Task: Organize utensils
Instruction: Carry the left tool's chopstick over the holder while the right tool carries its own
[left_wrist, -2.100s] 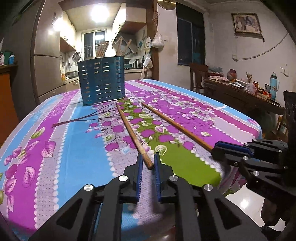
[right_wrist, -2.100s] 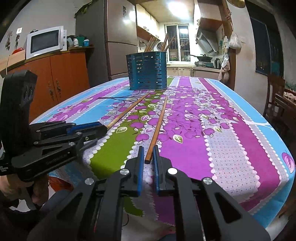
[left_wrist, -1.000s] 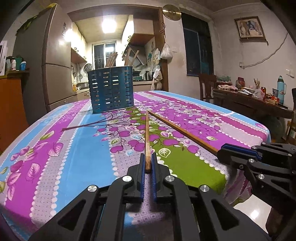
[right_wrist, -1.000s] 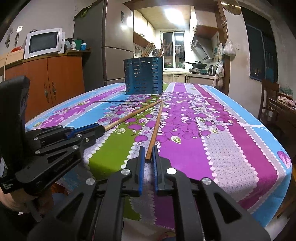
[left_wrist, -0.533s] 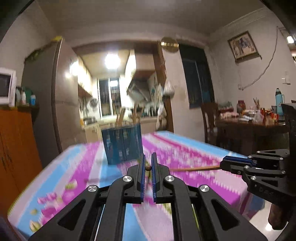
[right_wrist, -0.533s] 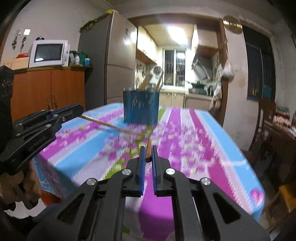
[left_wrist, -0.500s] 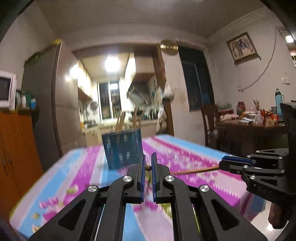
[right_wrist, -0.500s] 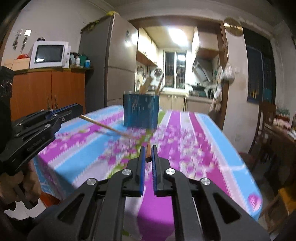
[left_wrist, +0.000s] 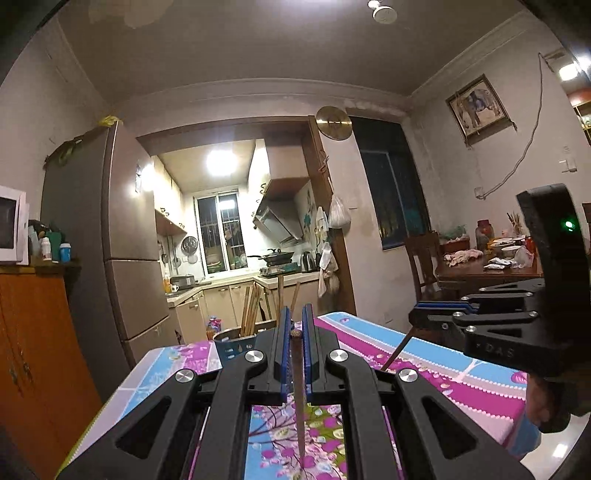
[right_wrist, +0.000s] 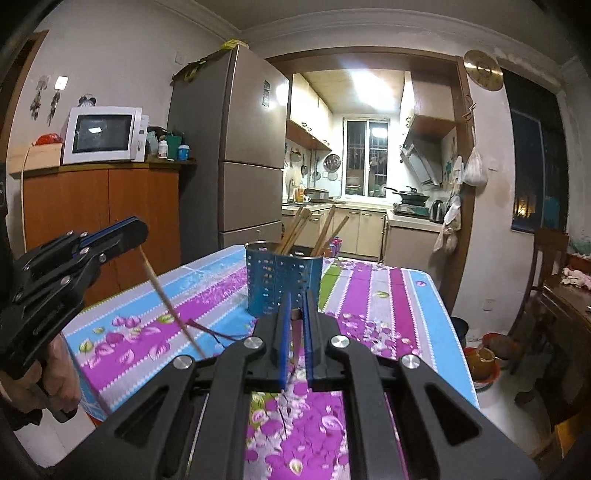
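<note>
My left gripper (left_wrist: 295, 318) is shut on the thick end of a brown wooden chopstick (left_wrist: 300, 406), which hangs down over the flowered tablecloth (left_wrist: 443, 373). In the right wrist view my right gripper (right_wrist: 297, 306) is shut on a second chopstick (right_wrist: 294, 314), most of it hidden beneath the jaws. Each gripper shows in the other's view: the right gripper (left_wrist: 436, 317) with its chopstick (left_wrist: 394, 355) slanting down, and the left gripper (right_wrist: 125, 230) with its pale chopstick (right_wrist: 166, 299). A blue perforated holder (right_wrist: 283, 284) with several chopsticks stands on the table ahead; the same holder (left_wrist: 236, 346) shows just left of my left fingers.
An orange cabinet (right_wrist: 103, 221) with a microwave (right_wrist: 101, 134) and a tall fridge (right_wrist: 243, 158) stand to the left. A kitchen doorway lies behind the table. A wooden chair (right_wrist: 546, 273) and a cluttered side table (left_wrist: 487, 266) stand to the right.
Both grippers have risen from the table with their chopsticks, which now hang downward off the cloth. The holder sits lower in both views.
</note>
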